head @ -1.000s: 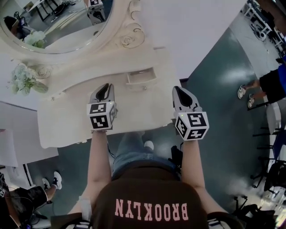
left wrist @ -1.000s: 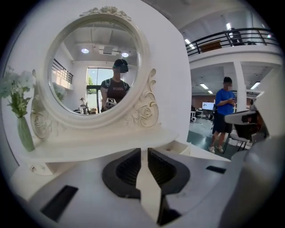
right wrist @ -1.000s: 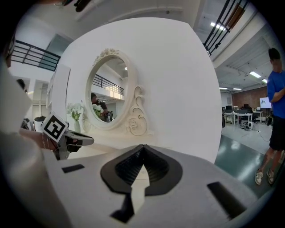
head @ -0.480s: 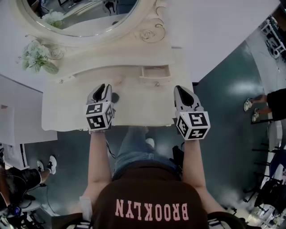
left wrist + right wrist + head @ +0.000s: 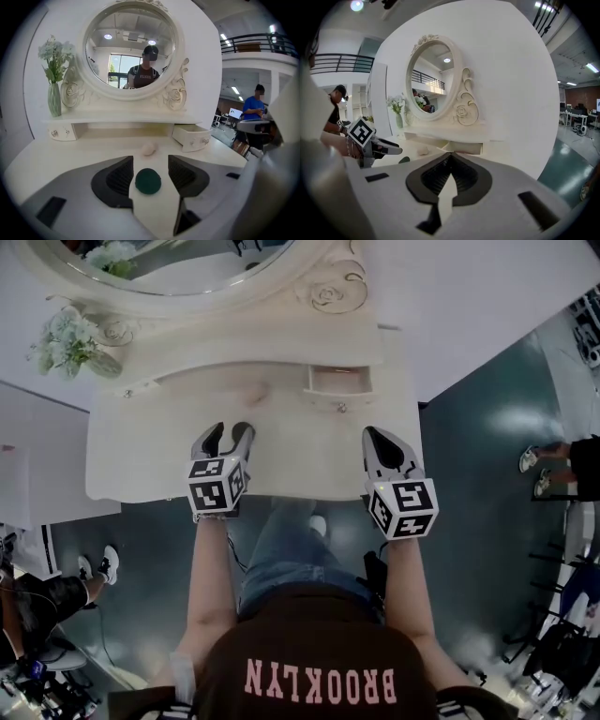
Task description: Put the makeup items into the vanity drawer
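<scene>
A dark green round makeup item [image 5: 148,181] lies on the cream vanity top [image 5: 159,451] between the jaws of my left gripper [image 5: 230,438]. Those jaws are opening, with a gap on each side of the item, so the pads do not press it. The same item [image 5: 404,160] shows beside the left gripper [image 5: 393,150] in the right gripper view. A small pale pink item [image 5: 149,149] [image 5: 258,393] rests farther back. The little right drawer [image 5: 337,381] [image 5: 192,138] stands pulled out. My right gripper [image 5: 380,439] [image 5: 450,158] hovers at the vanity's front right, shut and empty.
A round mirror [image 5: 131,51] in an ornate frame backs the vanity. A glass vase of pale flowers [image 5: 66,338] [image 5: 55,93] stands on the left shelf above a closed small drawer [image 5: 63,132]. People stand around on the dark floor [image 5: 487,427].
The left gripper's jaws have spread apart and now stand on either side of the dark green item. The head view has shifted slightly; the right gripper stays shut.
</scene>
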`<action>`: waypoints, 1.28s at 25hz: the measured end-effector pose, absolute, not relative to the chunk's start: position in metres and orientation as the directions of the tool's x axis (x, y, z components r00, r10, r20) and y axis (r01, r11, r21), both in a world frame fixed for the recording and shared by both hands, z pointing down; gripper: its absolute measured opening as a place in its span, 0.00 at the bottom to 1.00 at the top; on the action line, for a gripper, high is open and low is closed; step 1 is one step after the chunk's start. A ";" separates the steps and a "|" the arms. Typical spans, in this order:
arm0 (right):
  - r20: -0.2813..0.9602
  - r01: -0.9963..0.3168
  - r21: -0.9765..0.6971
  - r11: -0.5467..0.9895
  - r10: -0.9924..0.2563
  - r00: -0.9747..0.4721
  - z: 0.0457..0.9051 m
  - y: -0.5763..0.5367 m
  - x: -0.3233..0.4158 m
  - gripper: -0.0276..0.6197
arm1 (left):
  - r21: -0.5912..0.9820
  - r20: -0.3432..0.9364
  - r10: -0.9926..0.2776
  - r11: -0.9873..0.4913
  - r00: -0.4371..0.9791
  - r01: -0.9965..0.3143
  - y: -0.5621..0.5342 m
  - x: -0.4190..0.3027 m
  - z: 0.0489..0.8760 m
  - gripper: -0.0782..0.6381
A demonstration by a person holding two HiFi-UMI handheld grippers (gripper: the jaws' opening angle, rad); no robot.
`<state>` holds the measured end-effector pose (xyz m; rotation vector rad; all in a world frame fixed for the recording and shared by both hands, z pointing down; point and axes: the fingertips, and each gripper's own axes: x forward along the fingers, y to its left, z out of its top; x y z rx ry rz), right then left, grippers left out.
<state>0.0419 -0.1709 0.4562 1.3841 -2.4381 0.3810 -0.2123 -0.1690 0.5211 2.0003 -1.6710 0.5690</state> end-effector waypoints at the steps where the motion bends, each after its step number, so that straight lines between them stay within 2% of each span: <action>1: 0.403 -0.864 -0.078 0.498 -0.777 -0.484 0.461 -0.171 0.042 0.04 | 0.088 0.599 -0.783 -0.145 0.169 -0.986 -0.168 -0.213 0.526 0.41; 13: 0.490 -0.859 -0.114 0.499 -0.724 -0.486 0.504 -0.174 0.043 0.04 | 0.091 0.700 -0.695 -0.137 0.161 -0.986 -0.160 -0.208 0.580 0.41; 20: 0.510 -0.850 -0.079 0.520 -0.712 -0.483 0.512 -0.176 0.040 0.04 | 0.021 0.713 -0.694 -0.125 0.102 -0.992 -0.169 -0.210 0.588 0.40; 23: 0.508 -0.852 -0.080 0.518 -0.714 -0.481 0.510 -0.176 0.041 0.04 | -0.030 0.725 -0.686 -0.119 0.060 -0.992 -0.167 -0.214 0.590 0.34; 24: 0.506 -0.852 -0.079 0.517 -0.716 -0.481 0.509 -0.176 0.041 0.04 | -0.047 0.726 -0.686 -0.109 0.041 -0.993 -0.166 -0.217 0.589 0.22; 25: 0.503 -0.853 -0.077 0.517 -0.718 -0.481 0.508 -0.176 0.041 0.04 | -0.054 0.725 -0.688 -0.099 0.030 -0.994 -0.166 -0.220 0.587 0.18; 32: 0.471 -0.858 -0.062 0.510 -0.743 -0.476 0.492 -0.180 0.046 0.04 | 0.000 0.682 -0.731 -0.051 0.038 -0.999 -0.167 -0.228 0.569 0.17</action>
